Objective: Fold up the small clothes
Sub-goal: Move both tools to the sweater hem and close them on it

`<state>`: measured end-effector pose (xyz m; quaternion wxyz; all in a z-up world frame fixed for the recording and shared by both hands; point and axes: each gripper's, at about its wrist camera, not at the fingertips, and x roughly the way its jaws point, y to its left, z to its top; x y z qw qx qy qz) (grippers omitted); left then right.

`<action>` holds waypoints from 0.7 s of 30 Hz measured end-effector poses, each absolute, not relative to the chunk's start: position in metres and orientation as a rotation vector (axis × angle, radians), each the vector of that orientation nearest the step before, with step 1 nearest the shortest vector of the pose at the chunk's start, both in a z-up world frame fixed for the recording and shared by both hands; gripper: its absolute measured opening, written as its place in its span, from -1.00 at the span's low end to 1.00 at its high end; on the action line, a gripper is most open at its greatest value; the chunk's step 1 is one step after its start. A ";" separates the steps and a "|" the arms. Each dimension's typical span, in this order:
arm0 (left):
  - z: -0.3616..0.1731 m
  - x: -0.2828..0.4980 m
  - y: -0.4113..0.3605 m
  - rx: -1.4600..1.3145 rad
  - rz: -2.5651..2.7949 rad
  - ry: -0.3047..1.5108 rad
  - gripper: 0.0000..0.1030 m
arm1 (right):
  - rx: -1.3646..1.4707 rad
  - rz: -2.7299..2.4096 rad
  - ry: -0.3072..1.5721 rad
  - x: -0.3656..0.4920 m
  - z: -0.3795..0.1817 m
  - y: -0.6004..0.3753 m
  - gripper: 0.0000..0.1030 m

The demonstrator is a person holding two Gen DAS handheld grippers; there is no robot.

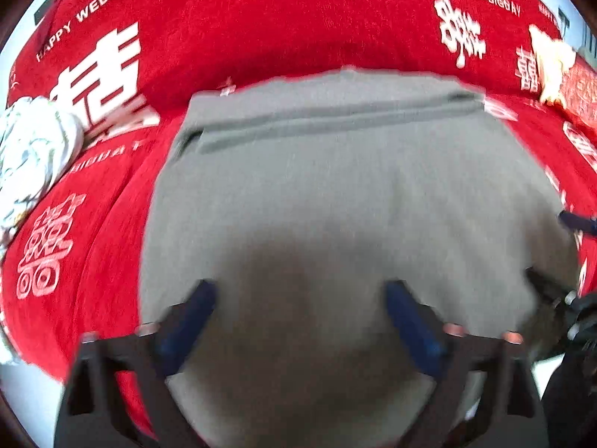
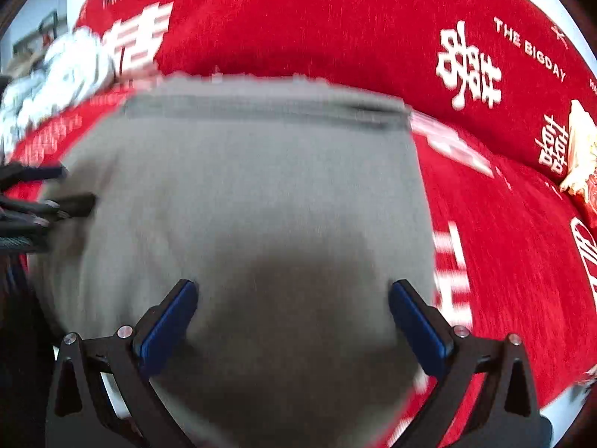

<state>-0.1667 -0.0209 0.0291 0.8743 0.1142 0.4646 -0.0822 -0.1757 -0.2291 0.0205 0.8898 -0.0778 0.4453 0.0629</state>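
Red wedding-print cloth [image 1: 261,18] covers the bed, where a soft, limp grey garment [image 1: 335,186] lies flat under both the left tongs [image 1: 300,291] and right tongs [image 2: 293,291], each spread wide and empty; probably best pinched at a near edge.

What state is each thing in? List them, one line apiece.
Grey garment: lying flat on the red cover, band at the far edge.
Red cover: spread out under the garment.
White patterned cloth: bunched up, off to the side.
Left gripper: open, nothing between its fingers.
Right gripper: open, nothing held.
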 end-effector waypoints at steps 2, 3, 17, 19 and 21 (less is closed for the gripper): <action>0.033 -0.179 -0.020 0.245 -0.187 0.962 0.91 | -0.187 0.110 0.933 -0.186 0.025 -0.229 0.99; 0.038 -0.182 -0.022 0.239 -0.206 0.955 0.91 | -0.194 0.107 0.930 -0.188 0.029 -0.225 0.99; 0.025 -0.193 0.004 0.192 -0.137 1.038 1.00 | -0.314 0.149 0.985 -0.201 0.016 -0.215 0.99; 0.027 -0.202 0.022 0.123 -0.073 1.051 1.00 | -0.244 0.134 0.991 -0.212 0.022 -0.233 0.99; 0.016 -0.202 0.033 0.077 -0.037 1.127 1.00 | -0.170 0.100 1.022 -0.218 0.026 -0.252 0.99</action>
